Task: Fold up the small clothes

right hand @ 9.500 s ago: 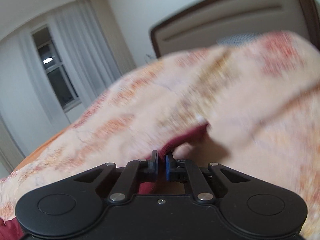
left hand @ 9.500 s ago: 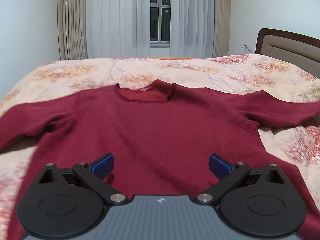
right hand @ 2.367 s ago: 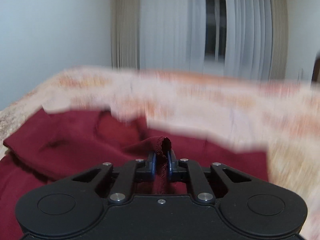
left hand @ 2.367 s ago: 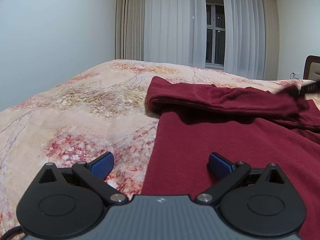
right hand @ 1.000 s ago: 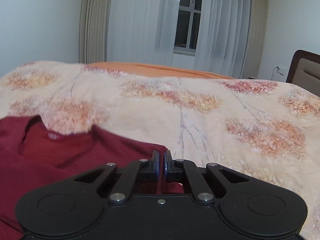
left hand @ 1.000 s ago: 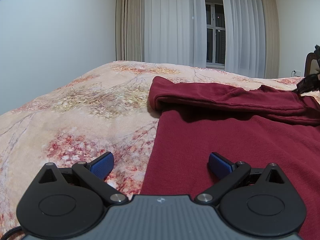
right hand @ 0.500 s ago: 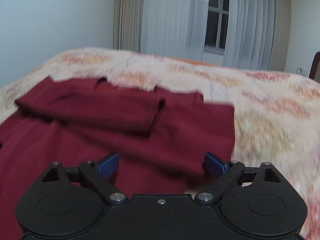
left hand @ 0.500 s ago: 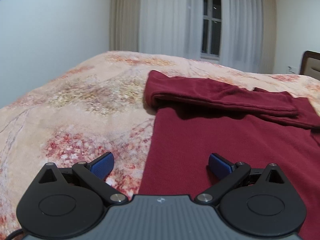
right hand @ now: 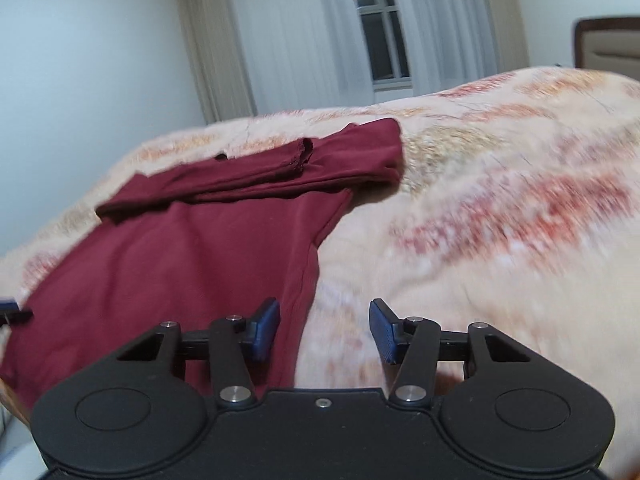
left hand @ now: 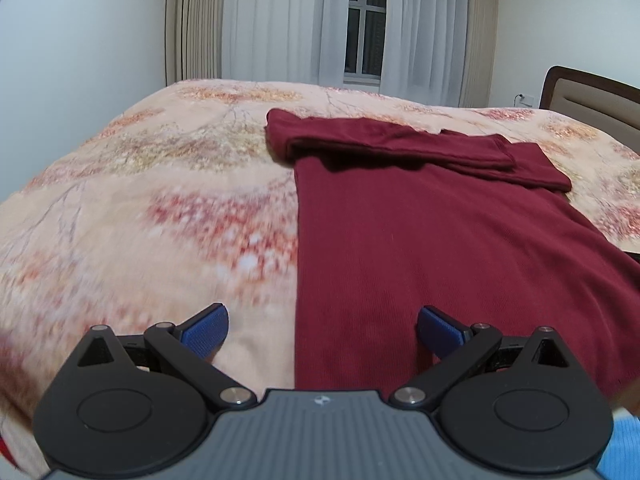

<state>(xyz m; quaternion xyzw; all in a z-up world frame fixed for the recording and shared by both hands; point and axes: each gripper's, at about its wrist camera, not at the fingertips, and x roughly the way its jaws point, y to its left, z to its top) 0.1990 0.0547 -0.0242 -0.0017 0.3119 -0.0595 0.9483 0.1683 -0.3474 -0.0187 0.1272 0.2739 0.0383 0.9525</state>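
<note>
Lying flat on the floral bedspread [left hand: 168,184], the maroon sweater [left hand: 432,248] occupied the centre-to-right field of the left wrist view, with both sleeves folded across its upper edge toward 12 o'clock. In the right wrist view the same sweater [right hand: 188,256] extended from the centre toward 9 o'clock, its folded sleeves [right hand: 280,168] stacked along the top at 11 o'clock.

The left gripper [left hand: 322,330] stood with its jaws spread wide and nothing between the blue pads; the left pad sat over bare bedspread and the right pad over the sweater's lower body, so the garment's left edge ran up between them.

The right gripper [right hand: 324,330] had just been closing from a wider spread and stood about half apart, empty. Its left pad lay over the sweater's right side seam; its right pad lay over the bedspread [right hand: 500,240].

A curtained window [left hand: 366,28] stood at 12 o'clock and a headboard [left hand: 592,96] at 2 o'clock.
</note>
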